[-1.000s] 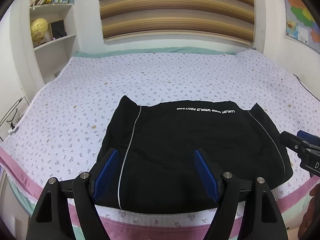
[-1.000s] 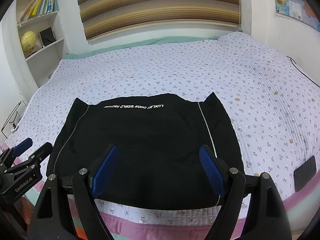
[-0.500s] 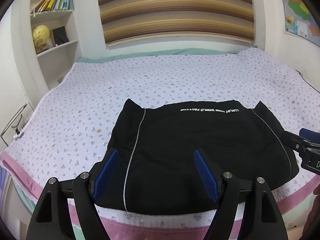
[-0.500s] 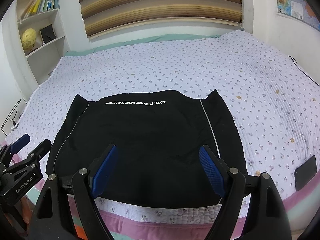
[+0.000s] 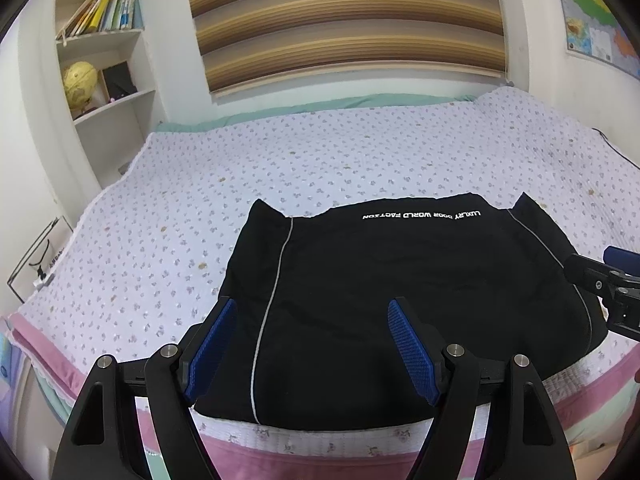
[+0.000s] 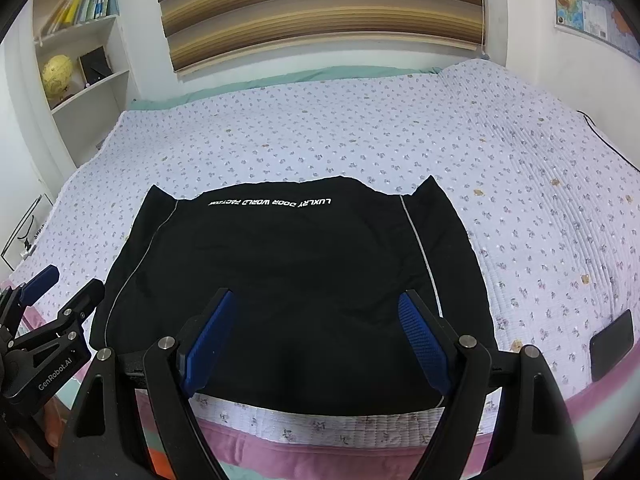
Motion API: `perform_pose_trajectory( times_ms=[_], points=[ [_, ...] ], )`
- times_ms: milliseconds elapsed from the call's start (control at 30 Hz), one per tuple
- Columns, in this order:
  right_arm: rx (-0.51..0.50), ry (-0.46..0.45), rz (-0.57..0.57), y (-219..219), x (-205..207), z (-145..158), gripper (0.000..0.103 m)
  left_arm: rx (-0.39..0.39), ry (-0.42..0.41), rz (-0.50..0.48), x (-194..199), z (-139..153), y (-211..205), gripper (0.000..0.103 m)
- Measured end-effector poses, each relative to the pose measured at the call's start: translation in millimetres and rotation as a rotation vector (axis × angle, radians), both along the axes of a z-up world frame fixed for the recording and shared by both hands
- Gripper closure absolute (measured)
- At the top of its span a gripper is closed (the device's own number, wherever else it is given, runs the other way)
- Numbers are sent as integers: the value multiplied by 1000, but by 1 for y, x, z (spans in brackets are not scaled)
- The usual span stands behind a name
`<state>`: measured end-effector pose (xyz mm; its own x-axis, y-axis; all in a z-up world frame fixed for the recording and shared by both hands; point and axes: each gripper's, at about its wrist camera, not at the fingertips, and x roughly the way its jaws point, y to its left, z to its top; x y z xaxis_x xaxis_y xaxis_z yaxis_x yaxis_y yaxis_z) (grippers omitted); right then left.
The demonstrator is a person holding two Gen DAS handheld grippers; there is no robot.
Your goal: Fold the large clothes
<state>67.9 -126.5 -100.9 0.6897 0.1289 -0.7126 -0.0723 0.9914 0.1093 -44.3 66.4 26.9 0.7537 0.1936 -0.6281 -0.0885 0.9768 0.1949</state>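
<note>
Black garment (image 5: 400,300) lies flat, already folded to a squat block, lower centre of both frames, at the near edge of the bed (image 5: 320,160); printed lettering faces away. Left hand-held gripper (image 5: 312,340) and right hand-held gripper (image 6: 316,334) hover over its near hem, jaws spread wide, empty. Likely positioned to pinch the hem corners for another fold.

Bright, even indoor light with soft shadows. Fisheye lenses bend the striped window blind (image 5: 344,20) and darken the corners. Focus is sharp, with no glare.
</note>
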Motion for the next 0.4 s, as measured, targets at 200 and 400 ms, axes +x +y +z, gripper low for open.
perform_pose_trajectory(
  times_ms=[200, 400],
  points=[
    [1, 8, 1, 1, 2, -3, 18, -19, 4, -1, 3, -2, 4, 24],
    [-4, 18, 3, 3, 6, -7, 18, -13, -27, -11, 4, -3, 6, 24]
  ],
)
